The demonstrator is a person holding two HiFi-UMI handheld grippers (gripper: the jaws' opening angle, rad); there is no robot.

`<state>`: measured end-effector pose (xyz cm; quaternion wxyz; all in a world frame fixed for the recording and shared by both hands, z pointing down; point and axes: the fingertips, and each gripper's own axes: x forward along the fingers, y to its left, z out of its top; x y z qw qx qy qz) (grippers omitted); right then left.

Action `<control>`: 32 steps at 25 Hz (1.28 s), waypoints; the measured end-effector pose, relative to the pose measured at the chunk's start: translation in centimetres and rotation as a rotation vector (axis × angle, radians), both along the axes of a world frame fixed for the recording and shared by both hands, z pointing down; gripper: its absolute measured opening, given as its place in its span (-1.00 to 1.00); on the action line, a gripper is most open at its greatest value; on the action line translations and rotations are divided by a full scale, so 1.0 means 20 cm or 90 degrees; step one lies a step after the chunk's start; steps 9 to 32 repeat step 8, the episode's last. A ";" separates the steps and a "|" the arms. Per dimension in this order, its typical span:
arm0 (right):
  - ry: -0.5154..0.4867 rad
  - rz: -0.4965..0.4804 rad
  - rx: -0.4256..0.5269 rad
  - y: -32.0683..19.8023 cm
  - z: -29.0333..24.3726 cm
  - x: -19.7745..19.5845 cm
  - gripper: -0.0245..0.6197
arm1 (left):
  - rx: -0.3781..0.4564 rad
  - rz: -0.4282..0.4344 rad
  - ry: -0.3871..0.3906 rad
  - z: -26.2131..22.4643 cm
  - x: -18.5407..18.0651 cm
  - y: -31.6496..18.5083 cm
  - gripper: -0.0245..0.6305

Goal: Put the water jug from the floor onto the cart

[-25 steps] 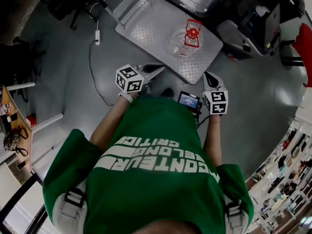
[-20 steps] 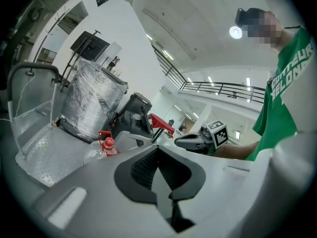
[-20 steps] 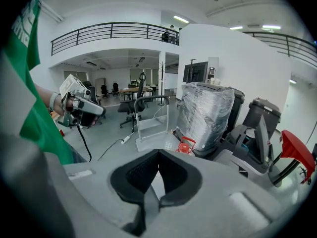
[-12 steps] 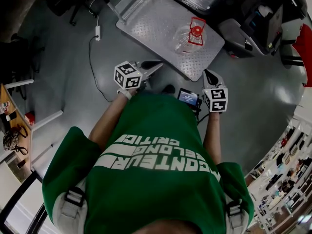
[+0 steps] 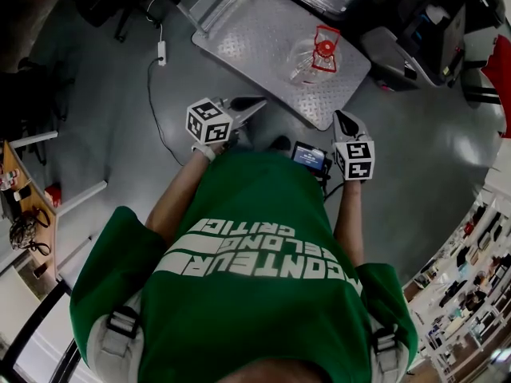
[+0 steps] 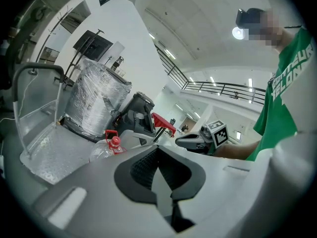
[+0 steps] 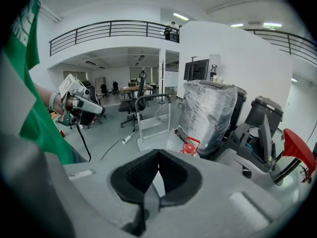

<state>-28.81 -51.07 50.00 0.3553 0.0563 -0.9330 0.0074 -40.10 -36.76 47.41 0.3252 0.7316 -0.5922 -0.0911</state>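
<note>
Grey floor (image 5: 104, 110); water jug (image 5: 307, 58) stands on cart (image 5: 239, 34). We note left gripper (image 5: 257, 104) and right gripper (image 5: 342, 119) both closed, empty, near the cart.

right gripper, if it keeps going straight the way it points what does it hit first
Probably the cart's metal deck, just left of the water jug standing on it, though depth is hard to judge here.

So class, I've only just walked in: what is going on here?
A person in a green shirt holds a tool in each hand, facing a flat metal cart. The clear water jug with the red cap stands on the cart's deck, not the floor. The left tool and the right tool are both shut and empty, held short of the cart.
</note>
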 end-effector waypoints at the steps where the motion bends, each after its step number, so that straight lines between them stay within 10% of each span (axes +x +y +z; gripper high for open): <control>1: 0.001 0.001 0.000 0.00 0.00 0.00 -0.94 | -0.001 0.001 0.000 0.00 0.00 0.00 -0.90; 32: 0.000 0.008 -0.004 -0.02 0.02 -0.03 -0.94 | 0.001 0.006 -0.005 0.00 -0.03 -0.03 -0.90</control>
